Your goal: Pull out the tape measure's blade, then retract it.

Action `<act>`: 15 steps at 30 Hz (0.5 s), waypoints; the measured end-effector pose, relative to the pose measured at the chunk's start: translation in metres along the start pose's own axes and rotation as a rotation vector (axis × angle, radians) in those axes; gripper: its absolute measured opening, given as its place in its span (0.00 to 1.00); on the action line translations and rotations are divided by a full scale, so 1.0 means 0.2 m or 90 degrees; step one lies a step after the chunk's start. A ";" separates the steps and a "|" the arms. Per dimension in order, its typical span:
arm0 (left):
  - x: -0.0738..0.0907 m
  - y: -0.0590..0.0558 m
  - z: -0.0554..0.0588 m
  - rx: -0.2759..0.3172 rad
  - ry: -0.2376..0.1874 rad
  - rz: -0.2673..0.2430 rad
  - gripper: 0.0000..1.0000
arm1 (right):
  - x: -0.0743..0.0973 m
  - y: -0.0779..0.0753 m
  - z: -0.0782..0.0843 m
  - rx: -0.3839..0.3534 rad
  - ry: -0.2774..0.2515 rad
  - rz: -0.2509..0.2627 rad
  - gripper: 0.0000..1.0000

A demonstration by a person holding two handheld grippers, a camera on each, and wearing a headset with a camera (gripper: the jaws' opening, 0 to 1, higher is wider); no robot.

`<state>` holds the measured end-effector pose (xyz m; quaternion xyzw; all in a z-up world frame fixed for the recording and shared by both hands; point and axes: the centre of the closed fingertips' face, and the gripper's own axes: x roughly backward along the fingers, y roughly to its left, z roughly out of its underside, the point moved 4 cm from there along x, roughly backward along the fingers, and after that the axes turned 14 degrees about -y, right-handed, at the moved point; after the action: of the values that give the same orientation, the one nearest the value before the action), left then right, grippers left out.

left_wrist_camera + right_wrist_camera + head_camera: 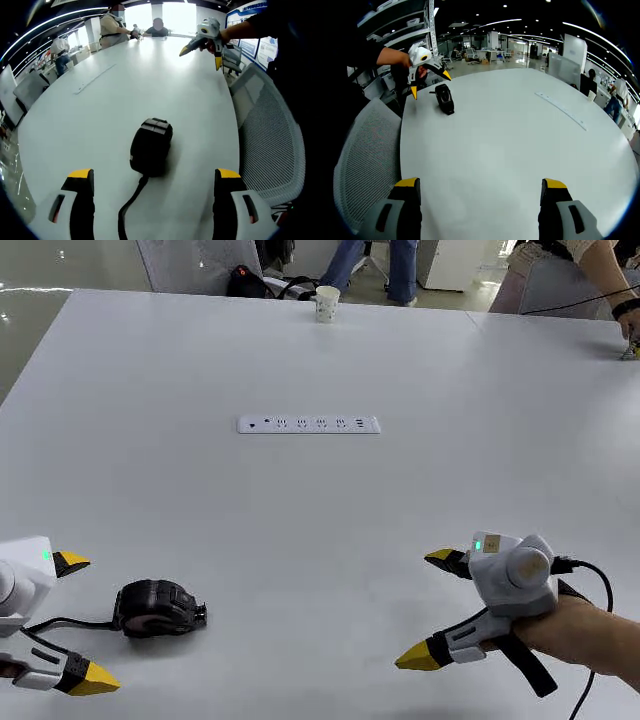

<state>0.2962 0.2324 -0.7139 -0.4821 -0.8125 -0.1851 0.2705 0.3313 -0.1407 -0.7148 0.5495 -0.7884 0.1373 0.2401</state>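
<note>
A black tape measure (pixel 157 607) lies on the white table (pixel 300 500) near its front left, its strap trailing back toward my left hand. My left gripper (pixel 80 620) is open, its yellow-tipped jaws spread on either side of the tape measure (pixel 151 145) and a little short of it, touching nothing. Across the table the tape measure (pixel 444 99) lies just past that left gripper (pixel 427 77). My right gripper (pixel 430 605) is open at the front right, well apart from the tape measure, with bare tabletop between its jaws. The blade is not drawn out.
A white power strip (pixel 309 424) lies flat at the table's middle. A paper cup (pixel 327 303) stands at the far edge. A person's arm (pixel 610 285) rests at the far right corner. A grey mesh chair (pixel 272 145) stands beside the table's near edge.
</note>
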 end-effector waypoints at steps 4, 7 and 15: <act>-0.04 0.01 -0.02 -0.017 0.009 0.016 0.96 | -0.06 -0.01 -0.03 0.003 -0.006 -0.009 1.00; -0.07 0.01 -0.04 -0.022 0.017 0.030 0.91 | -0.11 0.01 -0.06 0.013 -0.003 -0.022 1.00; -0.17 0.01 -0.08 -0.041 0.050 0.065 0.82 | -0.24 0.05 -0.12 0.029 0.004 -0.055 1.00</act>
<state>0.3149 0.2004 -0.7232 -0.5238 -0.7692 -0.2156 0.2957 0.3407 -0.0867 -0.7207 0.5879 -0.7599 0.1465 0.2356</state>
